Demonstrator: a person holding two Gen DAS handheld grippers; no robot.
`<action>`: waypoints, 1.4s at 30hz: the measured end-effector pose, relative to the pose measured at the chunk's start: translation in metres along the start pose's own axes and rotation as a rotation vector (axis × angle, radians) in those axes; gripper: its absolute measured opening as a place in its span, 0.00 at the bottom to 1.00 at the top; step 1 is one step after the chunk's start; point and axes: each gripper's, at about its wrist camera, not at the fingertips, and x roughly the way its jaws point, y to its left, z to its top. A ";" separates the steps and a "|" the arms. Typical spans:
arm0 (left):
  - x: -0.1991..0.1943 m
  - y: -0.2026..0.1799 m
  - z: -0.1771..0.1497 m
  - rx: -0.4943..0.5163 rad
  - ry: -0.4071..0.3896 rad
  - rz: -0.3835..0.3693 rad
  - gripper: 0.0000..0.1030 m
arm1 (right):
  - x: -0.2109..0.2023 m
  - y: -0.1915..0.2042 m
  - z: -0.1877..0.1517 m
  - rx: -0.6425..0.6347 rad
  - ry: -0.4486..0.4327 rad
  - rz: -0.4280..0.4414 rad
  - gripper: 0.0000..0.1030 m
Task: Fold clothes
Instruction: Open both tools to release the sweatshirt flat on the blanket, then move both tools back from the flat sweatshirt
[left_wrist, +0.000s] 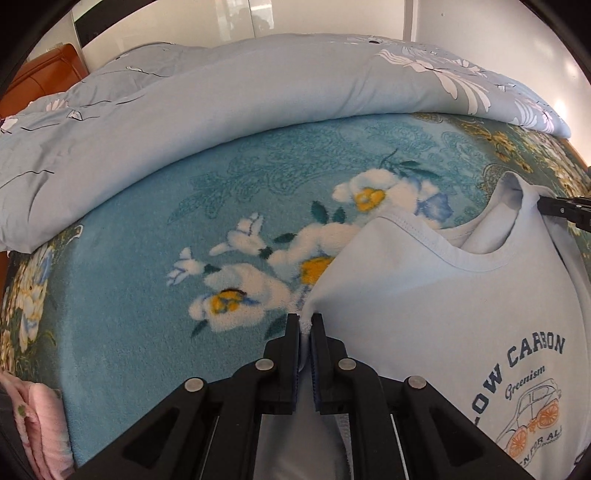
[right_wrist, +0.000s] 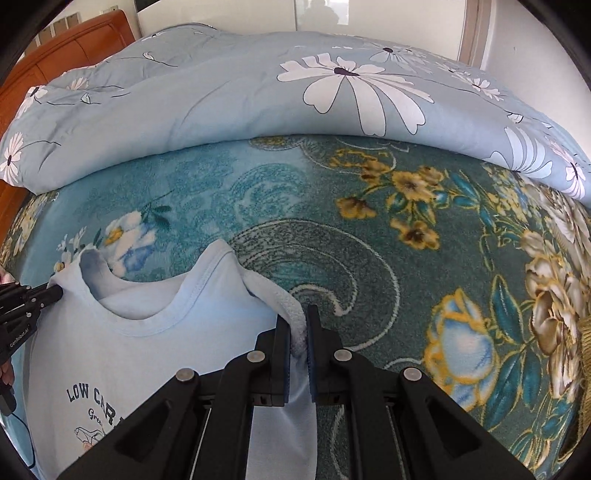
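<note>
Presently my left gripper (left_wrist: 304, 320) is clamped narrow on one shoulder edge of the pale blue T-shirt (left_wrist: 424, 295), and my right gripper (right_wrist: 297, 314) is pinched likewise on the opposite shoulder. The shirt lies print side up on the teal floral blanket (left_wrist: 147, 295) near the bed's front edge, neckline pointing away from me. A pink cloth (left_wrist: 40, 424) sits at the near left edge. Beyond, a light blue flowered quilt (right_wrist: 258, 92) is bunched along the far edge, an orange headboard (right_wrist: 85, 40) behind.
</note>
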 end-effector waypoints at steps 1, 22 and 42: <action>-0.004 0.000 -0.001 0.005 -0.001 -0.009 0.08 | -0.003 0.001 -0.001 -0.005 -0.001 -0.007 0.09; -0.218 -0.020 -0.241 -0.229 -0.341 0.058 0.66 | -0.165 -0.031 -0.273 0.134 -0.046 0.180 0.36; -0.247 0.004 -0.303 -0.400 -0.313 0.019 0.67 | -0.191 -0.047 -0.313 0.336 -0.184 0.246 0.04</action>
